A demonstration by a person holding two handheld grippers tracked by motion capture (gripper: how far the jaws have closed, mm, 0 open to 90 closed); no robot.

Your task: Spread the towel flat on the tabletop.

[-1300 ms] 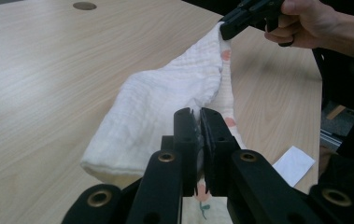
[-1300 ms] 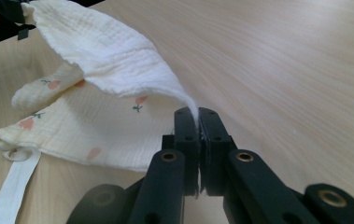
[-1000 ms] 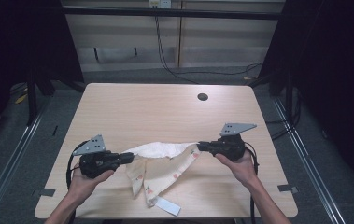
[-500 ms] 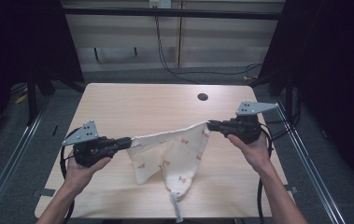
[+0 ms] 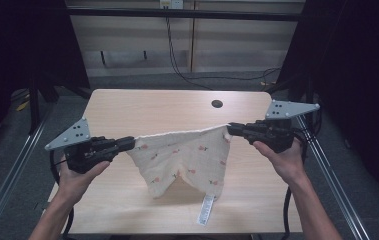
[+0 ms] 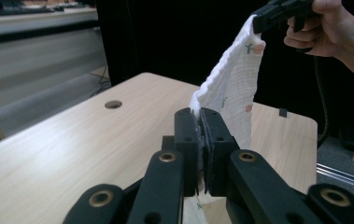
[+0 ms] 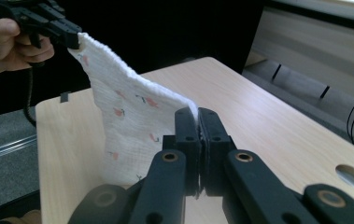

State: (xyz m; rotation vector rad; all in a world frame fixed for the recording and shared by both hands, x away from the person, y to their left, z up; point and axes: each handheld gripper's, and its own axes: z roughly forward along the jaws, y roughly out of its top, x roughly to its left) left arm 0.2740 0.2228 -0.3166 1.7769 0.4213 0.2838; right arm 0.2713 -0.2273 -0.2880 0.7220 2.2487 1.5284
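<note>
Lifted higher than a second ago: white printed cloth (image 5: 187, 157) off the tabletop (image 5: 127, 107), stretched between left gripper (image 5: 129, 145) at 9 o'clock and right gripper (image 5: 232, 130) at 3 o'clock, both jaws clenched on its corners.

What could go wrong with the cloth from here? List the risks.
1. The left gripper and right gripper each pinch only a corner of the cloth; a harder pull might slip one free.
2. The cloth's lower folds hang bunched, so it may be laid down creased.
3. The label dangles at the table and could get tucked under.
</note>
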